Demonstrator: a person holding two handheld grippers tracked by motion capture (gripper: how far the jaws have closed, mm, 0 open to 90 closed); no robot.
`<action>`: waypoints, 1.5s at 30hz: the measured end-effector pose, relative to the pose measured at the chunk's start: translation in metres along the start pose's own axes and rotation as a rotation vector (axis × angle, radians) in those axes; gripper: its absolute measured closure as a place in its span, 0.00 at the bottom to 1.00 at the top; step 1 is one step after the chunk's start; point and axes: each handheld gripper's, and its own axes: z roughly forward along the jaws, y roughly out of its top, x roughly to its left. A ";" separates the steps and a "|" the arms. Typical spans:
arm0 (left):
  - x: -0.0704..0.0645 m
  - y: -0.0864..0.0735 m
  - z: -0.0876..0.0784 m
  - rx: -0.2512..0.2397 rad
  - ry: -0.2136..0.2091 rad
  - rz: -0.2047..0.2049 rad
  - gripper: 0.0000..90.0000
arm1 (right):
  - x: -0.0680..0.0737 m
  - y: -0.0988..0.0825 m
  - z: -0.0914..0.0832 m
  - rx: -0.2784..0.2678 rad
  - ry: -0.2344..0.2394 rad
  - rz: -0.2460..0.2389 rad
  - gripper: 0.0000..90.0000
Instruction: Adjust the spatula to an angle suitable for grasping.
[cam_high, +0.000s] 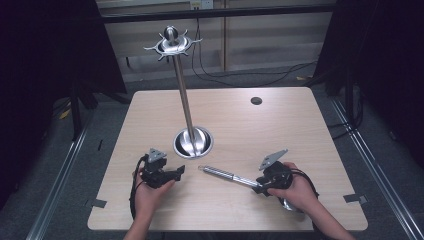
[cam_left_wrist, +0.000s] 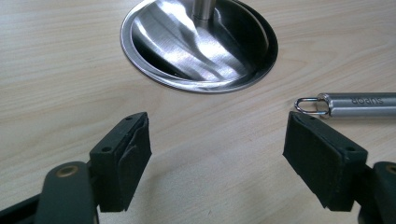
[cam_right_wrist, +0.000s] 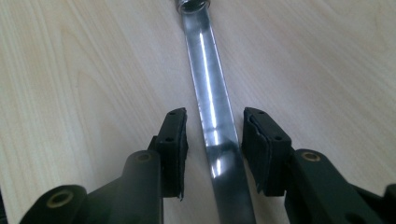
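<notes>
Right gripper view has the two black fingers standing narrow on either side of a polished steel utensil. Thin strips of wood still show between each pad and the metal, so the pads bracket the shaft without pressing it. They straddle the flat, thin part of the stem just below the round handle, probably because that narrow section fits between them and sits near the utensil's balance. The right gripper lies low over the surface, and the utensil rests flat there, its tubular handle running up and left toward the stand's base, its working end hidden under the person's right hand.

Outward from there, the left gripper rests on the surface with its fingers spread wide and nothing between them. In the left gripper view they face the handle's hanging loop, which lies just ahead of one pad, perhaps ready to steady or take that end.

Beyond both stands the utensil stand: a round dished base, an upright pole and a crown of hooks at the top. The loop is presumably meant for one of those hooks, all of which look bare.
</notes>
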 end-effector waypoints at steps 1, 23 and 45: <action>0.000 0.000 0.000 0.001 0.000 0.000 0.26 | 0.001 -0.001 -0.001 0.012 -0.004 0.010 0.69; 0.000 0.000 0.001 0.000 0.000 -0.004 0.25 | 0.006 -0.001 -0.003 0.036 -0.038 -0.076 0.84; -0.010 0.006 -0.001 -0.033 -0.034 0.009 0.25 | -0.004 -0.003 -0.035 -0.304 -0.091 0.109 0.84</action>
